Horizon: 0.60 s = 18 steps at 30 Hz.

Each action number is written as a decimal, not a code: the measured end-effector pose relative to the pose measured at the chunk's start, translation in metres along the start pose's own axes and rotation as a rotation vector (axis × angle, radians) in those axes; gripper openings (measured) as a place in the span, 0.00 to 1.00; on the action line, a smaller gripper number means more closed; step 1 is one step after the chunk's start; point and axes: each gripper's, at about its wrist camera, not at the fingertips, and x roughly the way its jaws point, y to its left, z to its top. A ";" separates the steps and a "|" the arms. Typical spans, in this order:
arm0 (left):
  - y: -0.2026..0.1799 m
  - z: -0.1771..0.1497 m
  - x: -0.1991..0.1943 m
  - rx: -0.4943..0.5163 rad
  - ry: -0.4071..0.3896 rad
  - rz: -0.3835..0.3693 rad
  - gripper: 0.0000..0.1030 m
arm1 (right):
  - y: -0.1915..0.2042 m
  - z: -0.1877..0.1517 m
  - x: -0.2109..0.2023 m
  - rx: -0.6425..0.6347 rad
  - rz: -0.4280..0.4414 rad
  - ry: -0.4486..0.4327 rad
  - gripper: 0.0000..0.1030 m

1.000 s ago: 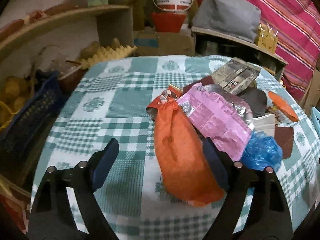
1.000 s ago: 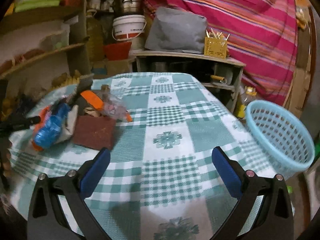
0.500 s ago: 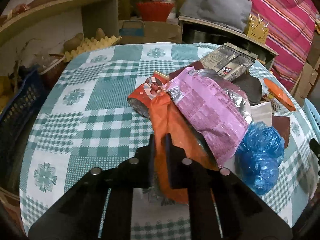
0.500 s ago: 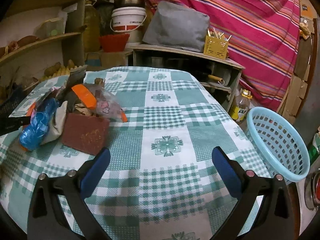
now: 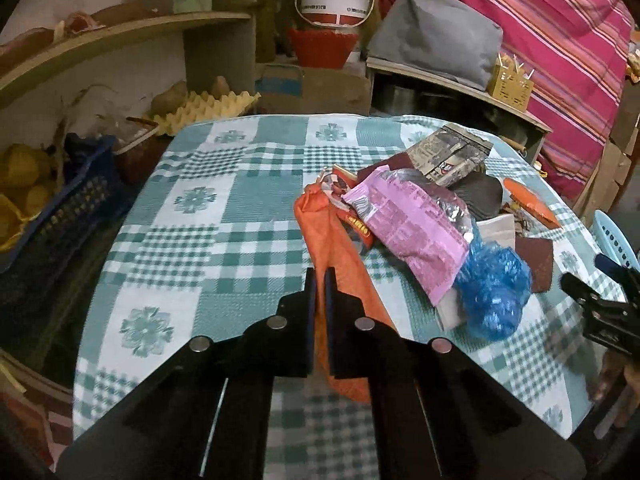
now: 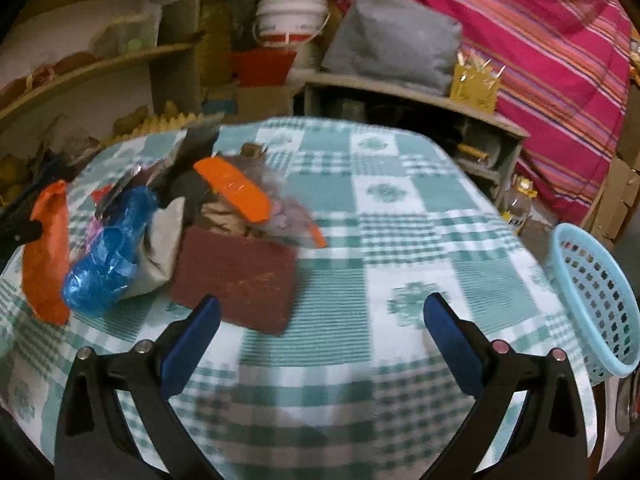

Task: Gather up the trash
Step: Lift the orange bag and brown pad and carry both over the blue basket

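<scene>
A heap of trash lies on the green checked tablecloth [image 5: 224, 216]. My left gripper [image 5: 319, 280] is shut on the orange plastic bag [image 5: 340, 252], which it holds stretched up from the heap; the bag also shows in the right wrist view [image 6: 46, 240]. Beside it lie a pink foil packet [image 5: 412, 228], a crumpled blue bag [image 5: 494, 284], a brown pad [image 6: 236, 276] and an orange strip [image 6: 234, 188]. My right gripper [image 6: 320, 320] is open and empty, just in front of the brown pad. A light blue basket [image 6: 596, 292] stands off the table's right edge.
Shelves with a white bucket [image 5: 336, 0], a red bowl [image 5: 322, 46] and a grey cushion [image 5: 436, 36] stand behind the table. A dark blue crate [image 5: 60, 216] and egg trays [image 5: 208, 110] sit at the left. A striped pink cloth [image 6: 552, 60] hangs at the right.
My left gripper closed on the orange bag and has lifted and drawn it back from the heap. My right gripper has moved left, closer to the brown pad.
</scene>
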 end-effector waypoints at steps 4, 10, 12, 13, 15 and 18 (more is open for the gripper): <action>0.007 -0.008 -0.006 0.002 0.005 0.003 0.02 | 0.020 0.002 0.008 -0.011 0.023 0.033 0.96; 0.017 -0.016 -0.008 -0.013 0.014 0.007 0.02 | 0.048 0.002 0.022 -0.052 0.031 0.096 0.96; 0.017 -0.017 -0.010 -0.013 0.011 0.004 0.02 | 0.055 0.003 0.025 -0.057 0.017 0.116 0.96; 0.017 -0.017 -0.010 -0.013 0.010 0.003 0.02 | 0.056 0.003 0.028 -0.054 0.010 0.129 0.96; 0.017 -0.017 -0.010 -0.012 0.009 0.000 0.02 | 0.058 0.006 0.032 -0.036 0.001 0.156 0.96; 0.017 -0.018 -0.008 -0.016 0.014 -0.006 0.02 | 0.056 0.009 0.037 0.001 -0.008 0.167 0.96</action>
